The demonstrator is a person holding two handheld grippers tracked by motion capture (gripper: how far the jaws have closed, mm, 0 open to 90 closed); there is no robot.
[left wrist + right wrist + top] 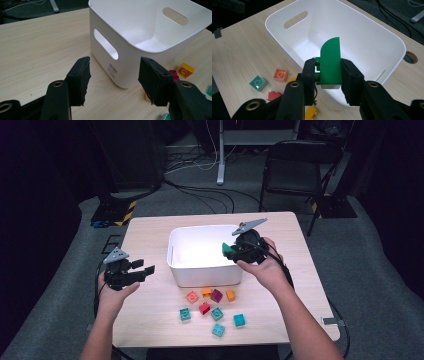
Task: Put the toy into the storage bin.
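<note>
Dark flooring and cables are surrounding the pale wooden surface [150, 232] in the high view, where the white bin [204, 255] is being approached by the right claw [231, 251]; loose bricks [210, 307] are lying just in front of the bin. From the left gripper view, the left claw [113, 75] is being held open and empty beside the bin's wall. From the right gripper view, the green brick [330, 63] is being pinched firmly above the bin's near rim; it should be carried well over the hollow before being released.
</note>
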